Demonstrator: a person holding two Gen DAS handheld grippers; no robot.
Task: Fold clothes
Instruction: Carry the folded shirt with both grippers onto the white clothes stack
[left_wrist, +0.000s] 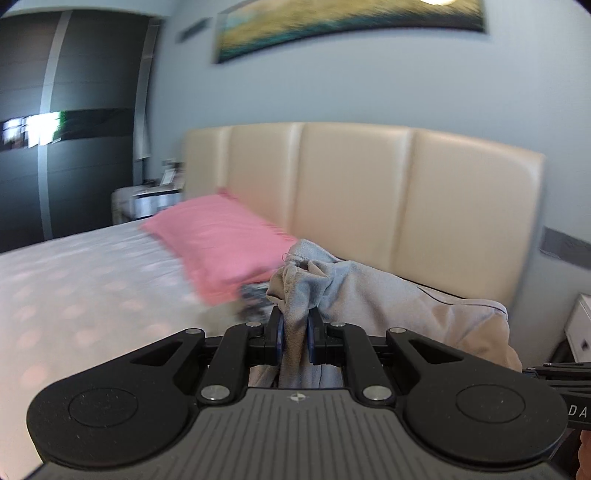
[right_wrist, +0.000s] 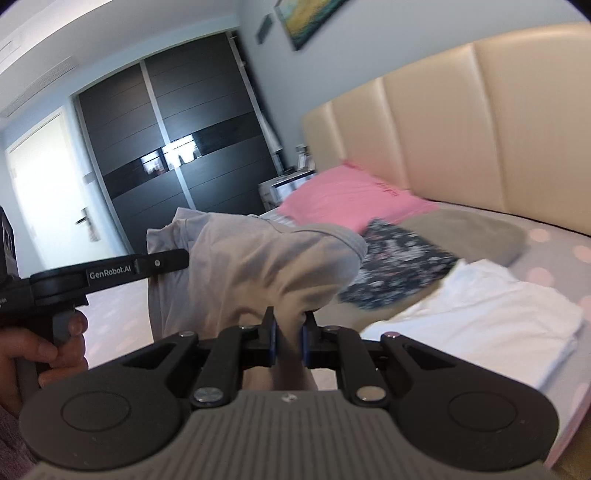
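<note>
both grippers hanging onto one grey top, lots of blur

left gripper (left_wrist: 294, 328) has its jaws nearly closed, pinching the grey garment (left_wrist: 388, 295). right gripper (right_wrist: 288, 334) is the same, jaws clamped on that cloth (right_wrist: 258, 266), which hangs bunched between them above the bed (right_wrist: 554, 240). its lower part is cut off behind the gripper bodies. pink pillow (left_wrist: 221, 240), patterned cloth (right_wrist: 399, 266) and white folded item (right_wrist: 491, 314) are smeared.

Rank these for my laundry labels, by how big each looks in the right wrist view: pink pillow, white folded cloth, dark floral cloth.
1. white folded cloth, though it lies nearest the camera
2. pink pillow
3. dark floral cloth, partly hidden
</note>
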